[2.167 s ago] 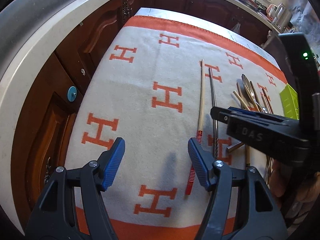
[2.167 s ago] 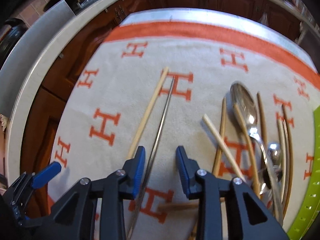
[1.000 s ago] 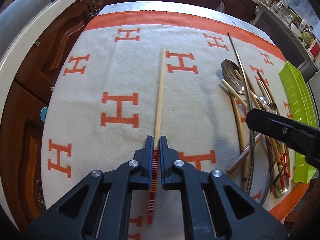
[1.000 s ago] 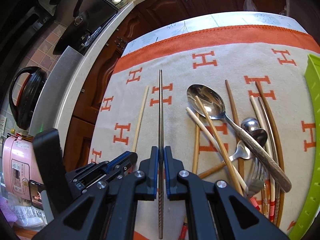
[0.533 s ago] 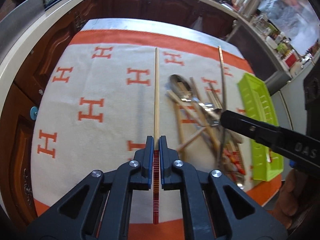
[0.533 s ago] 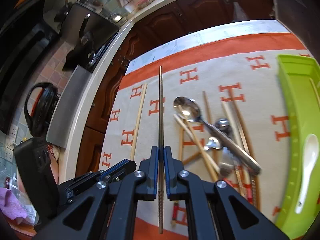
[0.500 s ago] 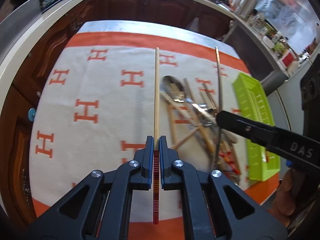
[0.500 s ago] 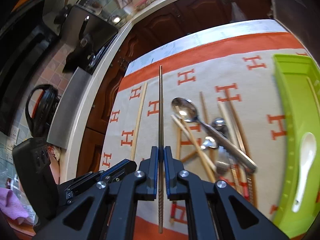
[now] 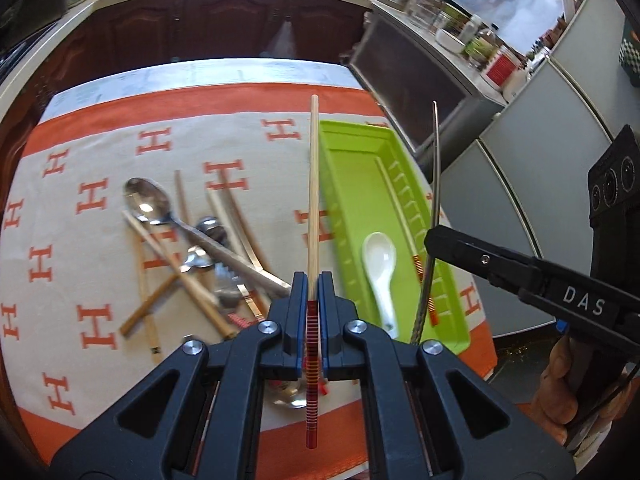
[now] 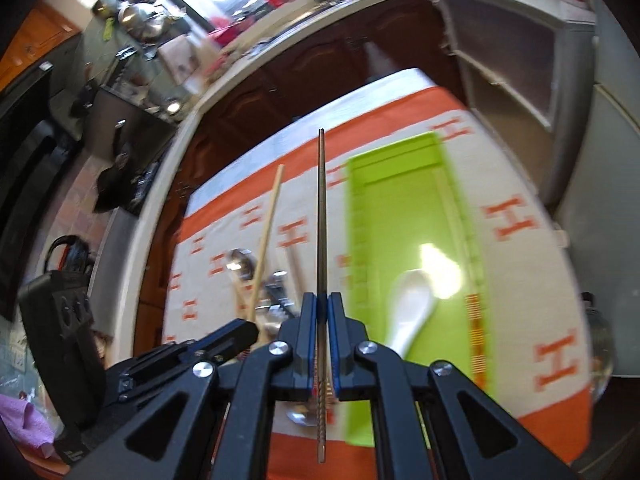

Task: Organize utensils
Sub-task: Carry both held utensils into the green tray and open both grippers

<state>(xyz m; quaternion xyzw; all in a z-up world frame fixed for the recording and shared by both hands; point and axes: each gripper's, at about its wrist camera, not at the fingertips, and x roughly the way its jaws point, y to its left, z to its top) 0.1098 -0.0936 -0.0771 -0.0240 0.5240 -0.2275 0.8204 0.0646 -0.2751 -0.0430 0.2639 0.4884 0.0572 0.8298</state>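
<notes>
I am holding one chopstick in each gripper, both raised over the cloth.

My left gripper (image 9: 313, 300) is clamping the wooden chopstick (image 9: 313, 200) near its red-banded end, its tip pointing ahead past the near edge of the green tray (image 9: 360, 184). My right gripper (image 10: 321, 320) is clenching the metal chopstick (image 10: 321, 216) the same way, with the tray just right of it. In the tray are lying a white spoon (image 9: 380, 268) and another chopstick. The utensil pile (image 9: 192, 248) is lying left of both grippers.

L gripper (image 9: 313, 300) clamps wooden chopstick (image 9: 313, 200) (over tray (image 9: 356, 168)).
</notes>
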